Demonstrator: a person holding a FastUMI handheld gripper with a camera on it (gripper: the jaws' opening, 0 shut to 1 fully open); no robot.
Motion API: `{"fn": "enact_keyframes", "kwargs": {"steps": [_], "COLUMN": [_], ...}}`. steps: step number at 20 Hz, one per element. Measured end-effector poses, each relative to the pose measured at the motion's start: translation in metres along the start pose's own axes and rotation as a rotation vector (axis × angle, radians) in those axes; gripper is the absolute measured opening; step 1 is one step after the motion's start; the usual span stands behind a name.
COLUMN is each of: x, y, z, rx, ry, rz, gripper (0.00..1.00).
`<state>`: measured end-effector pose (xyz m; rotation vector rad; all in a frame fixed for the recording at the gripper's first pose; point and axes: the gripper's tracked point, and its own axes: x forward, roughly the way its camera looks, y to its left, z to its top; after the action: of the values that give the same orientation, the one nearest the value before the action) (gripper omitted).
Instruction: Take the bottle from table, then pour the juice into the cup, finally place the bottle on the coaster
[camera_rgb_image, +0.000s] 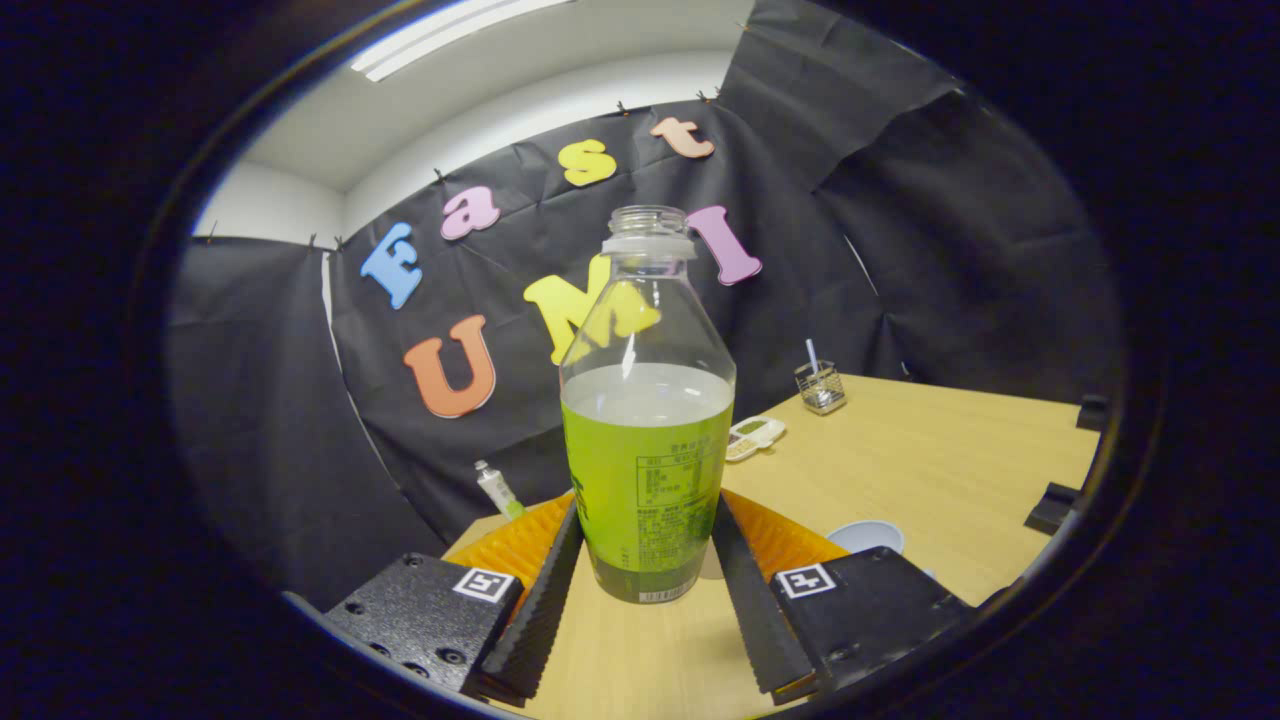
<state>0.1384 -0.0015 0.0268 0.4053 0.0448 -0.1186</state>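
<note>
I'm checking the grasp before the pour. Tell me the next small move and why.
Probably lift the bottle straight up: the gripper has both fingers against its lower sides, its base seemingly just off the table. It is uncapped with green juice inside, so keep it upright until over the cup.

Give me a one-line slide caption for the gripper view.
Gripper closed on the uncapped juice bottle above the table, cup just right.

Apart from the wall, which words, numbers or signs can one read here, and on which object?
Nothing reads clearly.
Label on the bottle, which both fingers of the gripper press: fine print, too small.
Two square markers on the gripper: patterns, no words.
Small device beyond the bottle: too small.
</note>
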Motion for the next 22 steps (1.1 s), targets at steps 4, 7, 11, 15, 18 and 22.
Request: {"fn": "enact_keyframes", "kwargs": {"steps": [4, 7, 11, 15, 18, 22], "x": [0.02, 0.038, 0.056, 0.071, 0.086, 0.104], "y": [-0.006, -0.008, -0.006, -0.013, -0.014, -0.01], "z": [-0.004, -0.01, -0.013, -0.001, 0.0, 0.002], "rx": [-0.074, -0.127, -0.208, -0.24, -0.256, -0.293], "ry": [0.003, 0.019, 0.028, 0.022, 0.019, 0.022], "rz": [-0.033, -0.056, -0.073, -0.098, -0.11, -0.107], "gripper": [0.81, 0.8, 0.81, 0.81, 0.81, 0.81]}}
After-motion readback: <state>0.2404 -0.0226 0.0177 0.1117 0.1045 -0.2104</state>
